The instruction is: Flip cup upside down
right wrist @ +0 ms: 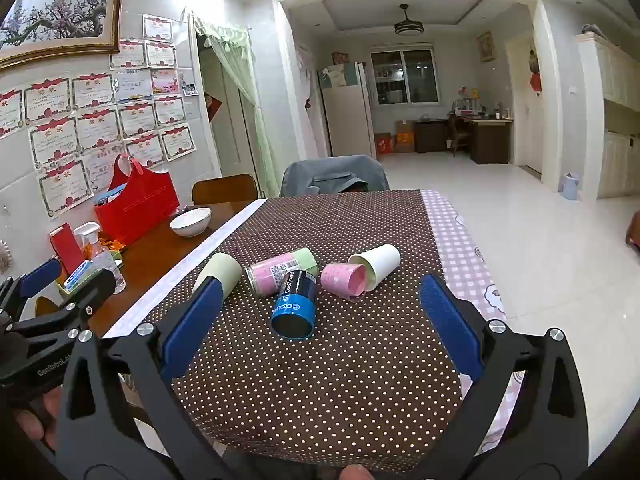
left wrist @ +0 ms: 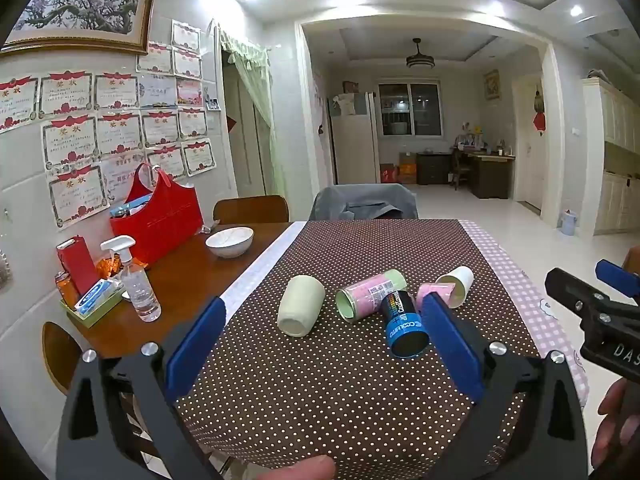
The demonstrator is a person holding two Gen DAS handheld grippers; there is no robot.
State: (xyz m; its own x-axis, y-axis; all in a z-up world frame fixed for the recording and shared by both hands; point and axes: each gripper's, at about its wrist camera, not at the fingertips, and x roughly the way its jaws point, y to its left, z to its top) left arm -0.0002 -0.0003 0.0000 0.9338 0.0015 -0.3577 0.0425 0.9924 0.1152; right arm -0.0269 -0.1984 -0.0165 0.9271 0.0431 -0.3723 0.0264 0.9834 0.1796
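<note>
Five cups lie on their sides mid-frame on a brown dotted tablecloth (left wrist: 320,392): a pale green cup (left wrist: 301,305), a pink-and-green cup (left wrist: 370,294), a black-and-blue cup (left wrist: 404,330), a pink cup (right wrist: 345,280) and a white cup (right wrist: 378,262). In the left view the left gripper's right finger (left wrist: 448,336) partly hides the pink cup. Both the left gripper (left wrist: 320,340) and right gripper (right wrist: 316,320) are spread wide, holding nothing, hovering in the lower frame, nearer the camera than the cups.

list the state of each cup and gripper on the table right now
pale green cup: on its side
pink-and-green cup: on its side
black-and-blue cup: on its side, mouth toward camera
pink cup: on its side
white cup: on its side
left gripper: open, empty
right gripper: open, empty
</note>
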